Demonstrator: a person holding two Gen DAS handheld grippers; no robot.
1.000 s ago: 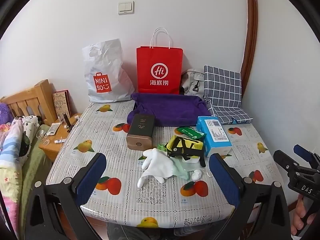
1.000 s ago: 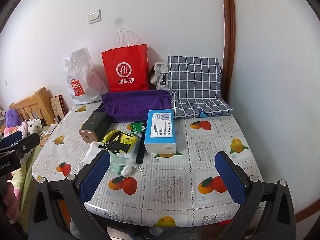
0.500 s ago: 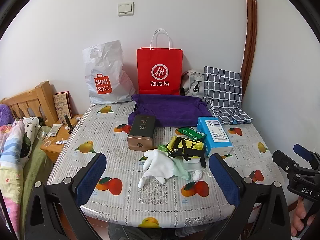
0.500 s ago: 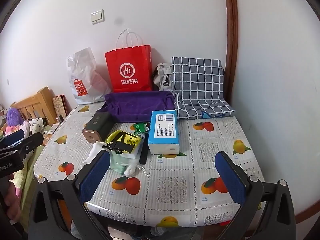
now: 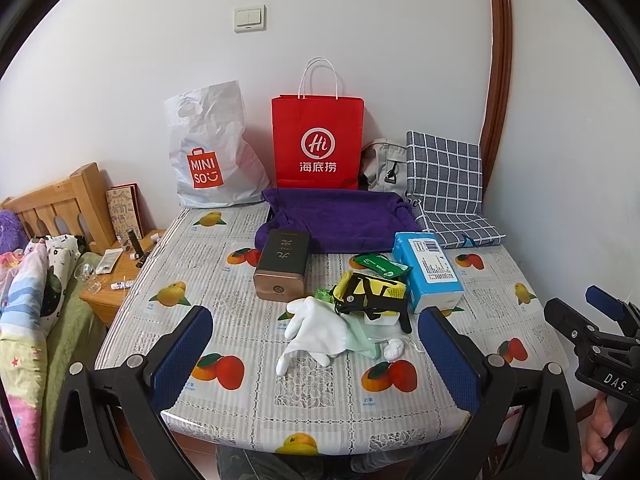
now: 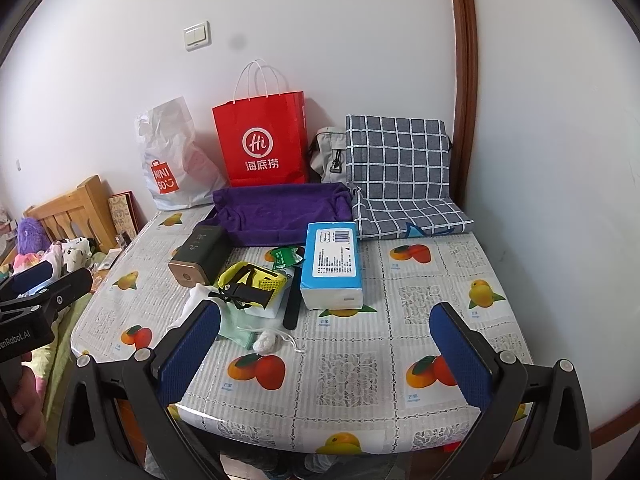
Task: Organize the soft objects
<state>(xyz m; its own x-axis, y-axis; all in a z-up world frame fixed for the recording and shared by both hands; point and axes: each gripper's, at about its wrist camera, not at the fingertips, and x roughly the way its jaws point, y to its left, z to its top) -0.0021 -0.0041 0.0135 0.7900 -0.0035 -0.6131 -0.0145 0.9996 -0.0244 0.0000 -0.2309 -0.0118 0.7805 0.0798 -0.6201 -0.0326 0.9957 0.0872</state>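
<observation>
The table (image 5: 240, 360) fills the middle of both views, and it looks just a little closer than a second ago. Nothing on it has moved, so the tidying has not started yet.

At the top middle stand the red bag (image 5: 318, 140) and the white bag (image 5: 212, 152). Right of them leans the checked cushion (image 5: 444, 176). The purple tray (image 5: 340, 216) lies in front of the red bag; it may be where soft things go.

The left gripper (image 5: 316, 364) is at the bottom of its view, wide open and holding nothing. The right gripper (image 6: 324, 356) is wide open too, and empty.

The soft things sit in a small pile in the middle: a white glove (image 5: 316, 328), a green cloth (image 5: 360, 338) under it and a little white ball (image 5: 394, 348). The yellow pouch (image 5: 372, 296) lies on part of the pile. The blue box (image 5: 428, 272) and brown box (image 5: 282, 270) stand close by and could get bumped.
</observation>
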